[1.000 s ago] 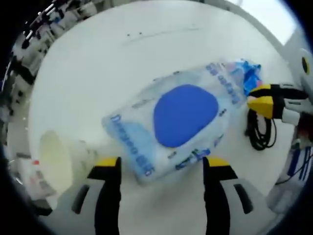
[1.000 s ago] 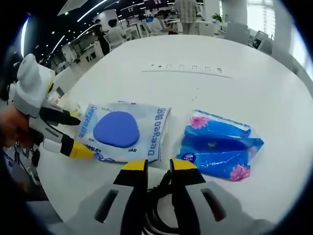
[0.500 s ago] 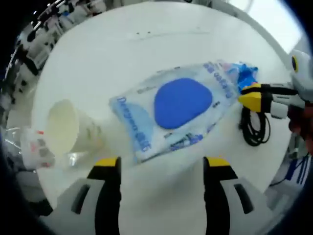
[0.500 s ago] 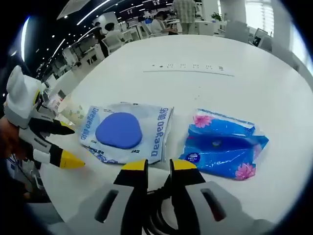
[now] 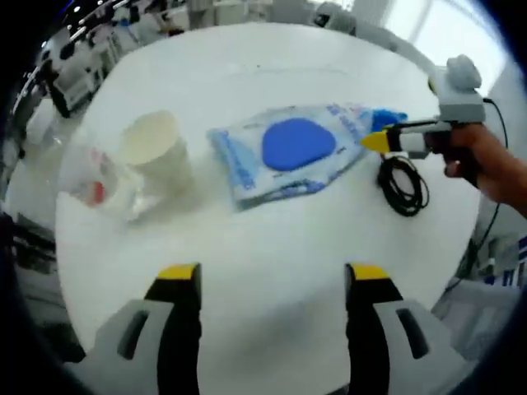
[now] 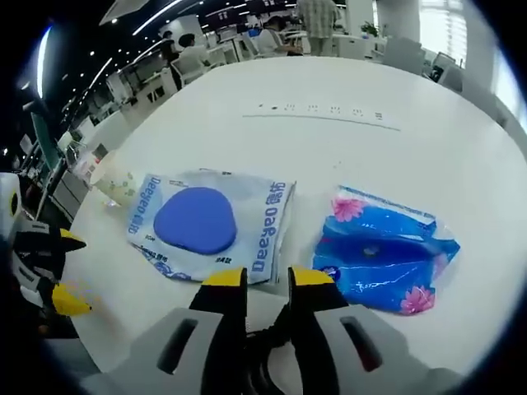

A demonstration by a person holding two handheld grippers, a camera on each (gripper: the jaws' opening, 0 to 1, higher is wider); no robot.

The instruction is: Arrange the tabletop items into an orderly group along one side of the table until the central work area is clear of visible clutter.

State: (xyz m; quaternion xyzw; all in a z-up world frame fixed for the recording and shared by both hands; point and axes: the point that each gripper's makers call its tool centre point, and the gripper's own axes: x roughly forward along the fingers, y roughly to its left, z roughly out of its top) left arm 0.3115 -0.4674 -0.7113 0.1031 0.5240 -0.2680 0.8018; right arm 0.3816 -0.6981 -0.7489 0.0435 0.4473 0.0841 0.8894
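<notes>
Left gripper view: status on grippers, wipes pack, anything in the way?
Left gripper open, holding nothing. Right gripper nearly shut, black cable beneath it. Wipes pack flat mid-table, ungripped. Paper cup beside it, blue tissue pack on its far side.

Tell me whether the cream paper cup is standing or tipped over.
Tipped over. In the left gripper view the paper cup lies on its side on the table, its open mouth showing sideways.

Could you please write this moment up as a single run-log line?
left tool: open, above bare table | right tool: nearly shut over black cable | wipes pack beside blue tissue pack | paper cup on its side
</notes>
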